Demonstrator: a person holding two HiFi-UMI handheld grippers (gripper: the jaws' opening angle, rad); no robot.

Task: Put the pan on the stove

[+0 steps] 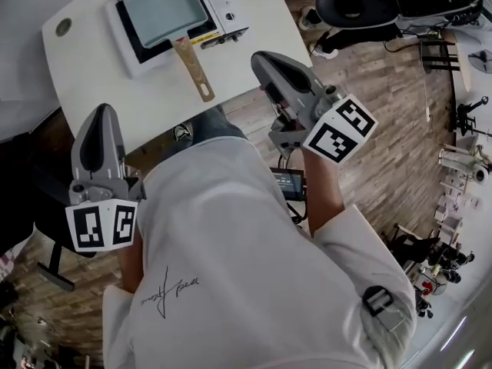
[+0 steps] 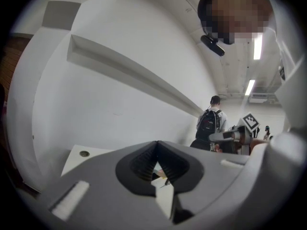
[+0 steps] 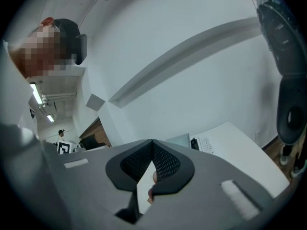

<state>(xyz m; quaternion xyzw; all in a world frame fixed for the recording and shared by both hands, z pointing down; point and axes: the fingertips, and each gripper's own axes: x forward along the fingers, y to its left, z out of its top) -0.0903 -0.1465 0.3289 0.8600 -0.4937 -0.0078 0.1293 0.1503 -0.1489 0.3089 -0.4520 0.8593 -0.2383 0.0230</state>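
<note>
A pale square pan (image 1: 161, 8) with a wooden handle (image 1: 194, 69) sits on the black top of a white stove (image 1: 223, 6) at the far side of the white table (image 1: 84, 75). The handle points toward me. My left gripper (image 1: 102, 112) hovers at the table's near left edge, shut and holding nothing. My right gripper (image 1: 261, 58) hangs off the table's right corner, just right of the handle's end, also shut and holding nothing. In the right gripper view the closed jaws (image 3: 152, 142) point at the pan (image 3: 178, 140) and the stove's control panel (image 3: 204, 143). In the left gripper view the jaws (image 2: 156, 143) meet at their tips.
A black office chair (image 1: 361, 2) stands beyond the table's right corner on the wooden floor. Equipment and stands (image 1: 461, 167) crowd the right edge. The table has a round cable hole (image 1: 63, 27) at its far left. A person with a backpack (image 2: 210, 123) stands in the distance.
</note>
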